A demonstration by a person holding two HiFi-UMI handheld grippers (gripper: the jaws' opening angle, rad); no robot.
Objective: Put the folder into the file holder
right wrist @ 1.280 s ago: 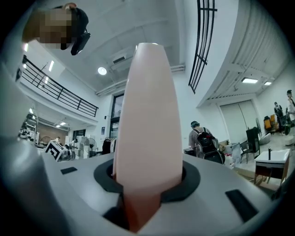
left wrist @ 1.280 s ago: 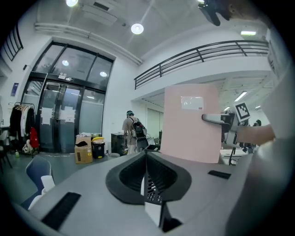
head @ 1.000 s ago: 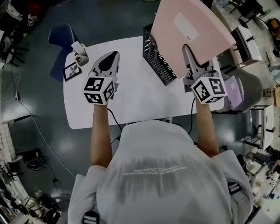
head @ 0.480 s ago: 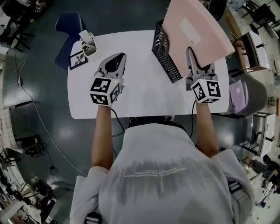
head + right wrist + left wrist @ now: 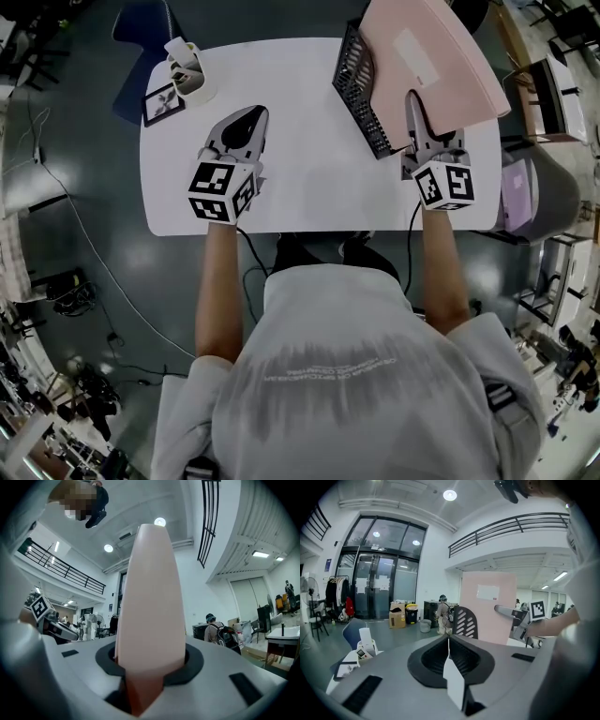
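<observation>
A large pink folder [image 5: 431, 61] with a white label stands upright over the table's far right. My right gripper [image 5: 418, 105] is shut on its near edge, and its spine [image 5: 150, 602] fills the right gripper view. The black mesh file holder [image 5: 361, 89] stands just left of the folder. The folder's lower edge overlaps the holder's right side; I cannot tell whether it is inside. My left gripper [image 5: 245, 120] hovers shut and empty over the table's middle left. Its view shows the folder [image 5: 487, 609] behind the holder [image 5: 465, 623].
A white table [image 5: 300, 178] carries a white desk caddy [image 5: 190, 73] and a small picture frame [image 5: 161, 103] at its far left corner. A blue chair [image 5: 141, 23] stands beyond that corner. A grey bin [image 5: 544, 192] and shelving stand to the table's right.
Both grippers have sunk toward the table. The folder has come down with the right gripper, closer alongside the file holder. The left gripper stays shut and empty.
</observation>
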